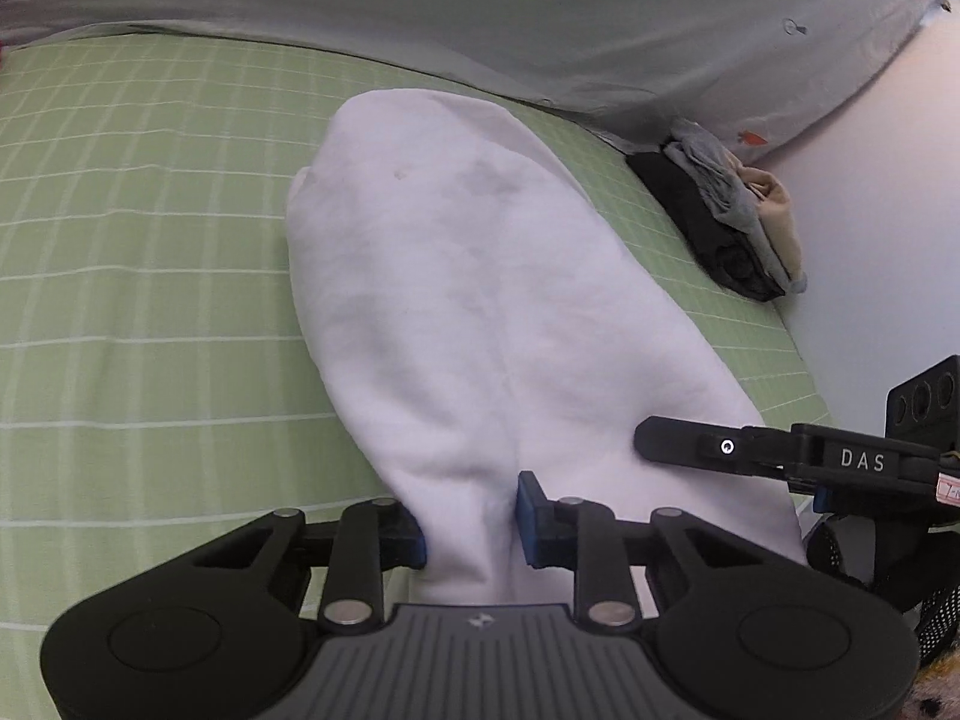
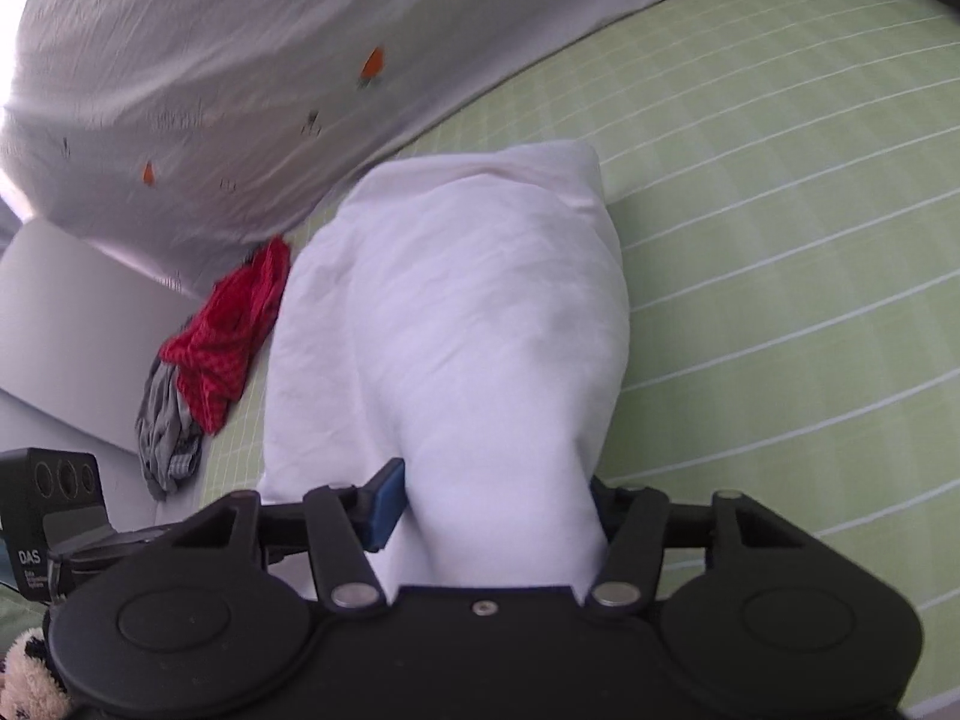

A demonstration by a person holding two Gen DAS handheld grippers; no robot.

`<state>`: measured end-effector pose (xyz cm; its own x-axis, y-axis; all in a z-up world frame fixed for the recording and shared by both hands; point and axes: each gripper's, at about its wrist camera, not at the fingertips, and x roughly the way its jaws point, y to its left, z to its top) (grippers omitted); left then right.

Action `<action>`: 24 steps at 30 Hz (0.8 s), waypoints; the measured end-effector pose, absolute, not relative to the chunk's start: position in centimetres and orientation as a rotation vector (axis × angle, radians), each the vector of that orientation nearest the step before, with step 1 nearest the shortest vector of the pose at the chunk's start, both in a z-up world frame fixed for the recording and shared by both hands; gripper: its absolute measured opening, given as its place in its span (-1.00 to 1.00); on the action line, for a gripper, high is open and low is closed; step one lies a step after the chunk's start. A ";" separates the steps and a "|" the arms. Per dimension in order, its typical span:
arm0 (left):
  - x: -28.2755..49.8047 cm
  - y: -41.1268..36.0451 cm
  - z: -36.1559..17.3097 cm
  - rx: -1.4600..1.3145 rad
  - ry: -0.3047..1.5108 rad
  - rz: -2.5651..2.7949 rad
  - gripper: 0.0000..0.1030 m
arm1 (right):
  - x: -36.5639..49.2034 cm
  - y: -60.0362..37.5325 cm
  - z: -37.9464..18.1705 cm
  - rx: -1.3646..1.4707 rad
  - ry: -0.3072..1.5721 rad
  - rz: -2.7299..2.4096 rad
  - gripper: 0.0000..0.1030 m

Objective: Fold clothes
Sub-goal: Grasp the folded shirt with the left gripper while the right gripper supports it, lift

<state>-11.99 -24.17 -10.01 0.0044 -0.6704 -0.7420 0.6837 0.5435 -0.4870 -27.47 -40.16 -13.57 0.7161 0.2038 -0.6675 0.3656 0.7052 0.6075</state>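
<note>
- The white garment (image 1: 456,312) lies lengthwise on the green checked bed (image 1: 138,276), its far end rounded over toward the grey carrot-print quilt (image 1: 540,18) and its near end gathered into both claws.
- The left claw (image 1: 471,525) has its blue pads pressed on a bunched fold at the garment's near edge, so it is gripping cloth.
- The right claw (image 2: 492,507) is likewise clamped on a thicker bundle of the same garment; seen from the left wrist, one of its fingers (image 1: 690,447) rests on the cloth just beside the left claw.
- Relative to the garment: in the left wrist view a small heap of dark, grey and beige clothes (image 1: 726,222) sits against the wall beyond one long edge. In the right wrist view a red patterned piece (image 2: 231,330) and a grey striped one (image 2: 165,438) lie at the bed's edge beside it.
- Handling, as a judgement: the garment looks light, soft and limp, probably a thin knit. It will sag between the two grips and crease wherever it is bunched. It is not fragile and not slippery against rubber pads.
- The best hold looks like the two near corners or the hem, pinched flat rather than in a wad, with the claws kept apart so the edge stays taut.
- Risk: both claws hold close together, so the carried edge may droop and fold unevenly.
</note>
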 end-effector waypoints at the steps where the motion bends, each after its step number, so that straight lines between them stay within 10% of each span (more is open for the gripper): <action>1: -13.4 -26.3 -9.9 0.013 1.149 -1.074 -0.46 | -29.0 -42.1 -13.3 0.804 0.775 -0.111 0.09; 15: -33.6 -61.9 -6.7 0.087 1.048 -1.533 -0.46 | -54.1 -72.5 -5.0 0.755 0.611 -0.468 0.08; 24: -33.8 -73.7 0.4 0.060 0.810 -1.606 -0.47 | -56.5 -83.4 1.2 0.692 0.395 -0.472 0.08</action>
<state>-33.76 -73.67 0.43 -0.2256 -0.8509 -0.4745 0.8874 0.0215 -0.4604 -56.50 -83.35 1.18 0.8236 -0.2802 -0.4931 0.5347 0.6734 0.5105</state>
